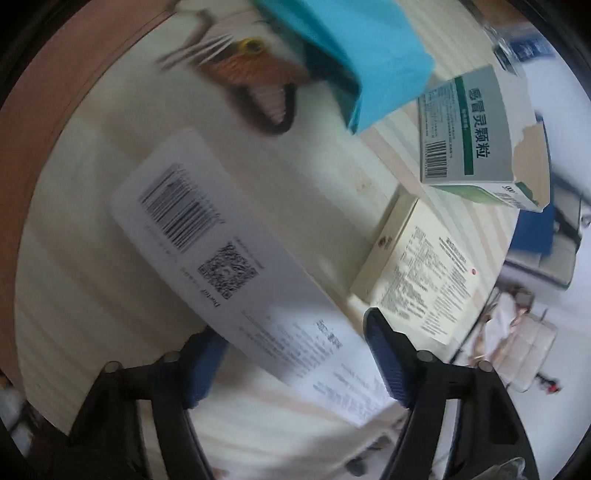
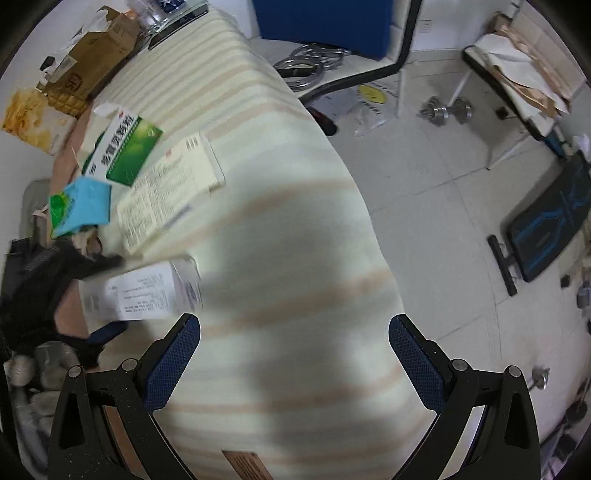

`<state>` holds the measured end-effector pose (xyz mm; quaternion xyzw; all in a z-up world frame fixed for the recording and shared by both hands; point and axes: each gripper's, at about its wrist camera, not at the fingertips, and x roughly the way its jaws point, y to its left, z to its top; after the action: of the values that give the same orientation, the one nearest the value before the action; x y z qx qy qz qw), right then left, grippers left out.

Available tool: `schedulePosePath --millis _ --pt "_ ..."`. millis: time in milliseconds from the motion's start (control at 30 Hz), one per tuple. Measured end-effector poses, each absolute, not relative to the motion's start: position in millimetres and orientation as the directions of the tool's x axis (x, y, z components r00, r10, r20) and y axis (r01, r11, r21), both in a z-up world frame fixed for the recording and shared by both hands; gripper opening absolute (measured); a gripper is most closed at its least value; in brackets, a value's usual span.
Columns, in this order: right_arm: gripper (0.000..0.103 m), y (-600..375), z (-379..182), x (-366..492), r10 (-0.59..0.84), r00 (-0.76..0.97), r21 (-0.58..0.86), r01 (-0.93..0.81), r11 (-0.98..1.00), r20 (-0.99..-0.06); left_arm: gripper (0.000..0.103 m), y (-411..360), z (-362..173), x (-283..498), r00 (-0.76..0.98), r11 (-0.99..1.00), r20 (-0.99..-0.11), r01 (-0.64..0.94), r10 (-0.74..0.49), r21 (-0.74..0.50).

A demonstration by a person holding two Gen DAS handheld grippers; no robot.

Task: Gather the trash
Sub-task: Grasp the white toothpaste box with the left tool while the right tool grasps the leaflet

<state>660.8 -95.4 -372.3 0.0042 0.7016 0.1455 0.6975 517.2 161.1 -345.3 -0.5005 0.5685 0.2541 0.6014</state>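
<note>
Left claw (image 1: 295, 363): pointed steeply down at the table (image 1: 92, 295). A flat white box (image 1: 236, 258) printed with a barcode and a QR code lies slantwise between its two blue textured pads. The jaws stand part-way open. The right pad sits at the box's edge; the left pad is blurred, so whether either pad presses on the box cannot be told.

Right claw (image 2: 293, 354): also pointed steeply down, over the near end of the table. Jaws wide open, nothing between them; only striped cloth and a dark shadow lie beneath.

Table surface: a soft cloth in cream and pale peach stripes (image 2: 295, 184). In the right wrist view its right edge curves down to a pale tiled floor (image 2: 443, 184), which offers open room on that side. The cloth under the right claw is bare.

Trash items, all toward the left side in the right wrist view:
- White box, under the left claw, which shows there as a dark blurred shape (image 2: 92, 266).
- Flat cream carton (image 1: 417, 273) with fine print, just beside the white box.
- Grey-and-green medicine carton (image 1: 476, 136), rectangular, with a torn cardboard flap, beyond the cream carton.
- Light blue packet (image 1: 354, 55), partly over a printed orange-and-black picture (image 1: 258, 81).

At the far end stand a brown cardboard box (image 2: 96, 48) and clear glassware. On the floor: a blue chair (image 2: 332, 26), dumbbells (image 2: 447, 109) and a black bench (image 2: 546, 229).
</note>
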Motion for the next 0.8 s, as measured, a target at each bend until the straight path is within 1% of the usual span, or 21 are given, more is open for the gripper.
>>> schedulePosePath --millis 67,133,200,267,300,367,400,433,500,633,733,800 --pt "0.103 -85 -372 676 0.238 -0.034 0.239 -0.246 0.939 -0.971 0.063 159 -336 520 0.201 0.492 -0.959 -0.826 -0.202 -0.276" --pt "0.103 -68 -372 695 0.261 -0.044 0.262 -0.301 0.917 -0.964 0.055 152 -322 516 0.15 0.672 -0.986 -0.723 -0.072 -0.159" --pt "0.103 -45 -371 710 0.279 -0.067 0.283 -0.381 0.88 -0.958 0.055 147 -317 506 0.102 0.782 -0.995 -0.622 0.023 -0.045" --pt "0.103 -10 -373 719 0.256 -0.1 0.269 -0.53 0.804 -0.961 0.054 150 -319 492 0.061 0.816 -0.996 -0.578 0.065 0.018" --pt "0.103 9 -374 719 0.226 -0.102 0.24 -0.607 0.758 -0.969 0.053 154 -321 483 0.042 0.817 -0.996 -0.575 0.078 0.04" --pt "0.103 48 -380 715 0.15 -0.072 0.151 -0.772 0.618 -0.986 0.053 161 -325 471 0.026 0.8 -0.996 -0.598 0.083 0.051" --pt "0.103 69 -383 709 0.104 -0.038 0.087 -0.852 0.516 -0.994 0.053 164 -326 466 0.027 0.783 -0.997 -0.62 0.073 0.041" --pt "0.103 86 -387 701 0.066 -0.004 0.031 -0.91 0.413 -0.998 0.053 165 -326 461 0.034 0.766 -0.997 -0.642 0.064 0.028" --pt "0.103 108 -394 688 0.018 0.036 -0.031 -0.968 0.25 -0.999 0.053 165 -325 456 0.034 0.745 -0.997 -0.667 0.068 0.028" --pt "0.103 139 -415 663 -0.084 0.086 -0.082 -0.995 -0.052 -0.993 0.053 164 -325 453 0.037 0.725 -0.996 -0.688 0.084 0.035" --pt "0.103 150 -430 655 -0.133 0.119 -0.098 -0.983 -0.157 -0.984 0.053 158 -326 462 0.038 0.719 -0.996 -0.695 0.08 0.031" --pt "0.103 154 -440 655 -0.165 0.113 -0.086 -0.983 -0.16 -0.98 0.053 158 -328 459 0.042 0.715 -0.996 -0.698 0.079 0.027"
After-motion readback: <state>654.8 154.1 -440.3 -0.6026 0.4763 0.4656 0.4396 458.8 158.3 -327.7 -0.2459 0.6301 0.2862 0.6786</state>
